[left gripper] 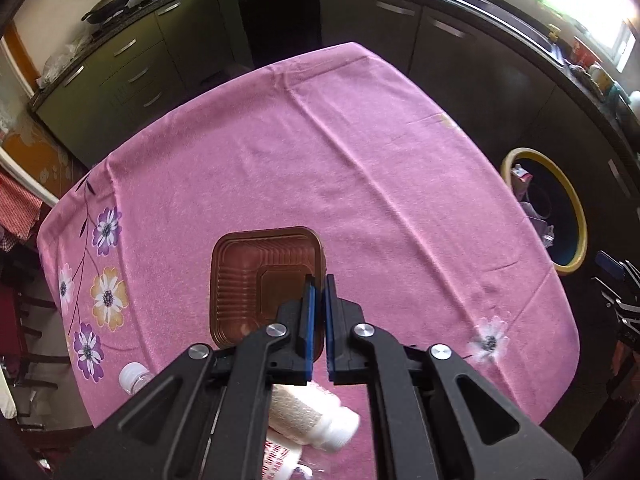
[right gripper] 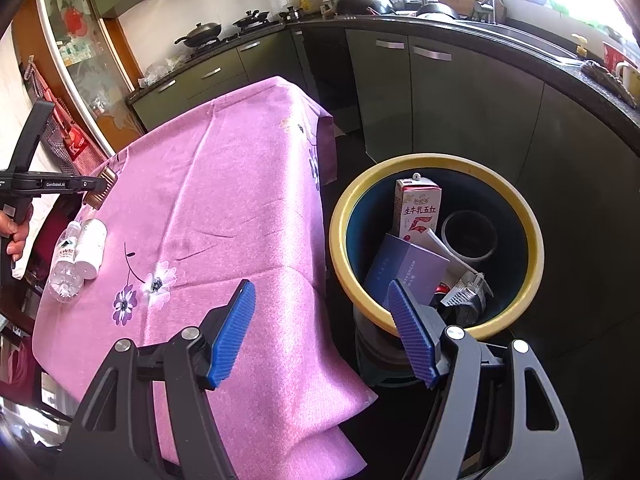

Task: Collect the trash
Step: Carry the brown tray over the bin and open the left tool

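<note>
Kitchen cupboards run all around you, and the counter (left gripper: 340, 168) in the middle wears a pink flowery cloth. Beside it on the floor stands the yellow-rimmed bin (right gripper: 436, 162), already holding a milk carton (right gripper: 418, 208) and a purple box (right gripper: 408, 270).

Your left tool (left gripper: 319, 280) is pinching the side wall of the brown plastic tray (left gripper: 248, 276), with its blue pads pressed together on the thin rim. Your right tool (right gripper: 320, 292) is spread wide and holds nothing, near the bin.

A white bottle (right gripper: 90, 248) and a clear bottle (right gripper: 66, 268) lie touching each other near the counter edge.

Watch out: the tray is thin and held by one side only, so it could slip out or tip on the way to the bin.
</note>
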The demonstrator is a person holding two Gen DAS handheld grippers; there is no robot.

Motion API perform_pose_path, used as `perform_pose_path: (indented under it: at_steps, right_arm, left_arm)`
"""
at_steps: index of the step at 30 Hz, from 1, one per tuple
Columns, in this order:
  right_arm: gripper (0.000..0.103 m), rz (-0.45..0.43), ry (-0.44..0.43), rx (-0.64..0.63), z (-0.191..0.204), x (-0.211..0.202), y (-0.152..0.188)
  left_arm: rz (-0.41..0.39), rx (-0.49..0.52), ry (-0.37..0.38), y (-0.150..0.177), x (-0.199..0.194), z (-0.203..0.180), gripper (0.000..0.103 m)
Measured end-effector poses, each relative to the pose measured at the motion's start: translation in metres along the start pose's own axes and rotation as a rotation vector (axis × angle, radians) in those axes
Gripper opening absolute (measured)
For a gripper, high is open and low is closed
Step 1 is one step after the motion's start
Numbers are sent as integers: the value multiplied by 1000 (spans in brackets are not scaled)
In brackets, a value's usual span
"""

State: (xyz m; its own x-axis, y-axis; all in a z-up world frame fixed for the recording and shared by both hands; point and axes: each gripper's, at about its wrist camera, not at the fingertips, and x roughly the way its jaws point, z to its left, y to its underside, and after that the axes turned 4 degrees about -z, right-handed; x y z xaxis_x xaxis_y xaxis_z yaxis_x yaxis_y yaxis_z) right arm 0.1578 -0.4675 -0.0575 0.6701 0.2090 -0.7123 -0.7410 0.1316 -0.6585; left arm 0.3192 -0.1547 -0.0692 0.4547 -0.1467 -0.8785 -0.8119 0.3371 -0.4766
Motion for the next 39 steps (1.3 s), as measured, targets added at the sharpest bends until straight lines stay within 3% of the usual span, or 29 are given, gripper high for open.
perform_pose_path:
  at_steps: [10,14,20,21,22,24,29,36,39]
  right_arm:
    - [69,-53,82,145,-56,-45,28]
    - [69,-67,111,221,-82,-62,46]
    - [69,-78,130,313,-101,-81,71]
    - [69,-78,127,325,-103,-83,74]
    - [69,-76,126,332,-104,-84,76]
    - [69,-73,131,337,-105,-87,80]
    - [69,-74,129,326,-102,-92,79]
    - [69,-50,80,276,-84,-77,71]
    - [69,-32,54,236,-70,-68,65]
  left_arm:
    - [-77,284,246,-29,-31,-160,4]
    - [-75,382,327,-41,-20,-224,4]
    - [-61,476,387,-61,18,-310,5]
    - [-58,467,400,-65,26,-318,15]
    - [-54,456,401,-67,34,-323,40]
    - [-75,436,386,-69,43,-326,59]
    - [-121,376,437,-59,28,-300,59]
    - [-282,212,472,-22,-40,-204,60]
    - [-360,146,455,4,-73,-158,63]
